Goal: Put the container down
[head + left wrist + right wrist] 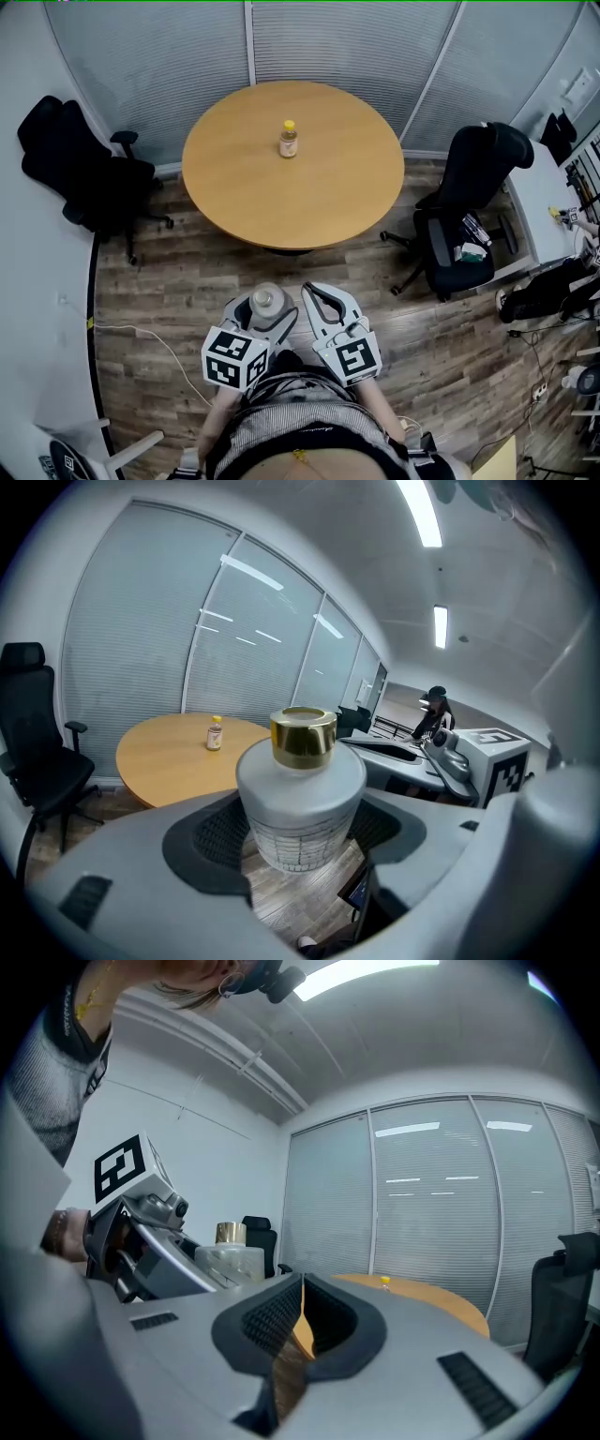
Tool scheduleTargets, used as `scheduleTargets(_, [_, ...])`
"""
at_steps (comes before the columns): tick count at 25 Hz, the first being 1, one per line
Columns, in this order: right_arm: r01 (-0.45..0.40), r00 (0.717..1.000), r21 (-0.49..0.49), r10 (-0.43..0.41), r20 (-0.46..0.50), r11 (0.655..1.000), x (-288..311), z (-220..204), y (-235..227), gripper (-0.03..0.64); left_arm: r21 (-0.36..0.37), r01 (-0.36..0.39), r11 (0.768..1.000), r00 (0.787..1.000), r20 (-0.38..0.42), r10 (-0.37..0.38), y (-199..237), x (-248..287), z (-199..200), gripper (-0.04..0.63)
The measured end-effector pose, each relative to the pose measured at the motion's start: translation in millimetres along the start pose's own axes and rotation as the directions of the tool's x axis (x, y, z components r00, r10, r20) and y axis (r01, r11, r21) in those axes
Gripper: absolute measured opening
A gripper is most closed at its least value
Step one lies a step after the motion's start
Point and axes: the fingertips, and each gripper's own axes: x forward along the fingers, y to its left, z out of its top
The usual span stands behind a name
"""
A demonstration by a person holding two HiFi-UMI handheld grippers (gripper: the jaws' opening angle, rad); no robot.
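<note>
We've got the frosted, gold-capped container [300, 799] clamped in the left gripper [268, 309], held upright near our body at 6 o'clock so it won't tip. The right gripper [298, 1321] is pinched closed on nothing. The round table [319, 197] at 12 o'clock, well apart, looks like the drop spot.

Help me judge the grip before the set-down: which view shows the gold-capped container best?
The left gripper view: the container stands upright, large and centred, clamped in the left tool. The head view shows only its top from above; the right gripper view shows it small, side-on, at the left.
</note>
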Motion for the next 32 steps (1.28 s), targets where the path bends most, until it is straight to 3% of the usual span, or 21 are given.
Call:
scheduleTargets(13, [0.031, 0.999, 0.017, -0.03, -0.011, 0.999, 34, -3, 14, 0.021, 0.011, 0.018, 1.0, 1.0, -0.015, -0.017, 40, -6, 3, 0.33])
scheduleTargets(25, [-0.031, 0.998, -0.003, 0.031, -0.046, 1.0, 55, -4, 21, 0.021, -0.007, -0.01, 1.0, 1.0, -0.004, 0.01, 50, -6, 7, 0.33])
scheduleTargets(32, [-0.05, 0.999, 0.056, 0.051, -0.017, 0.997, 74, 3, -3, 0.021, -0.022, -0.034, 0.999, 0.999, 0.002, 0.034, 61, 16, 22, 0.33])
